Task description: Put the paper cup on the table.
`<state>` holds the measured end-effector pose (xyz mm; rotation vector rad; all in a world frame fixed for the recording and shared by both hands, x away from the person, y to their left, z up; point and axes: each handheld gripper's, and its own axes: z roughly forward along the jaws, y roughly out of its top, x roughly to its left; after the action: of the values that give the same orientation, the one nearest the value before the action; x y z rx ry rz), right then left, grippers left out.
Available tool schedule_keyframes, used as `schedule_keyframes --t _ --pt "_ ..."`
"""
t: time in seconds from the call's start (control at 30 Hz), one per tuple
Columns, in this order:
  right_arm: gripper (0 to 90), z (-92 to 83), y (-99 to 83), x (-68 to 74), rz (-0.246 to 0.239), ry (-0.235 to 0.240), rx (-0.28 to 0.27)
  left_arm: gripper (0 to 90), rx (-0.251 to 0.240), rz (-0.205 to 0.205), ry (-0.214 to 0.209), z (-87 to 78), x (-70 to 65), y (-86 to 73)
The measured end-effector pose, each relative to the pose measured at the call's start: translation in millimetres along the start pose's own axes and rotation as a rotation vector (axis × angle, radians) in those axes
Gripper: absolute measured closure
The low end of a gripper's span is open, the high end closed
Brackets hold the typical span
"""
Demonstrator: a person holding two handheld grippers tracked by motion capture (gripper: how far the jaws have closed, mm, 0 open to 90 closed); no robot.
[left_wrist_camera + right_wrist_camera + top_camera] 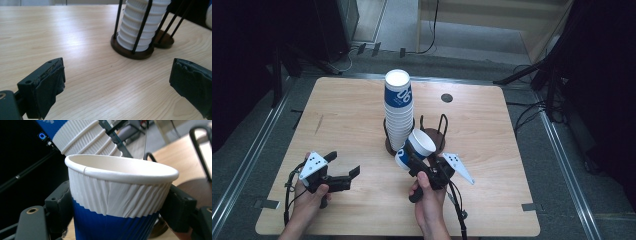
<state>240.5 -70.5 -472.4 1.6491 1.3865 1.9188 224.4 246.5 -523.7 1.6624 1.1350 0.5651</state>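
A tall stack of blue-and-white paper cups (398, 109) stands in a dark wire holder (391, 146) at the table's middle; its ribbed white rims (143, 23) show in the left gripper view. Beside it sits a second, empty wire holder (435, 131). My right gripper (416, 159) is shut on a single blue-and-white paper cup (415, 148), held tilted just in front of the holders; the cup (117, 197) sits between both jaws, mouth up. My left gripper (343, 167) hovers open over the front left of the table with nothing between its jaws.
The light wooden table (347, 110) has a small dark round grommet (446, 98) at the back right. Cables (459, 210) trail from the grippers toward the front edge. Dark stands and floor cables surround the table.
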Motion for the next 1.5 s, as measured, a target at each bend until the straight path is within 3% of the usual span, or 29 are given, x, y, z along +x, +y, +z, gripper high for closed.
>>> schedule_keyframes --t 0.1,0.17,0.27,0.43,0.73,1.1,1.23,1.43,1.5 --pt "21.7 -0.8 0.2 0.5 -0.047 -0.009 -0.015 0.9 0.019 0.002 0.018 -0.4 4.2 -1.4" --pt "21.7 -2.8 1.6 -0.2 -0.126 -0.025 -0.04 0.9 0.024 -0.002 0.04 -1.3 8.8 -2.3" --pt "21.6 -4.4 3.2 -1.3 -0.166 -0.029 -0.05 0.9 0.019 -0.007 0.061 -3.5 12.4 -2.9" --pt "21.5 -7.6 7.9 -6.5 -0.26 -0.041 -0.07 0.9 0.015 -0.049 0.1 -9.2 28.3 -5.5" --pt "21.2 -14.8 15.4 -18.4 -0.326 -0.084 -0.089 0.9 0.022 -0.073 0.15 -16.1 47.7 -11.6" --pt "21.3 -22.6 26.4 -34.8 -0.375 -0.131 -0.124 0.9 0.003 -0.103 0.163 -23.7 65.4 -16.3" --pt "21.2 -25.7 30.9 -43.4 -0.414 -0.159 -0.126 0.9 0.002 -0.108 0.172 -25.3 71.6 -17.5" --pt "21.0 -30.0 36.5 -53.8 -0.437 -0.193 -0.133 1.0 -0.027 -0.136 0.129 -23.0 73.6 -22.0" --pt "21.0 -31.1 38.0 -57.4 -0.45 -0.212 -0.136 0.9 -0.021 -0.124 0.132 -20.8 71.6 -23.8"
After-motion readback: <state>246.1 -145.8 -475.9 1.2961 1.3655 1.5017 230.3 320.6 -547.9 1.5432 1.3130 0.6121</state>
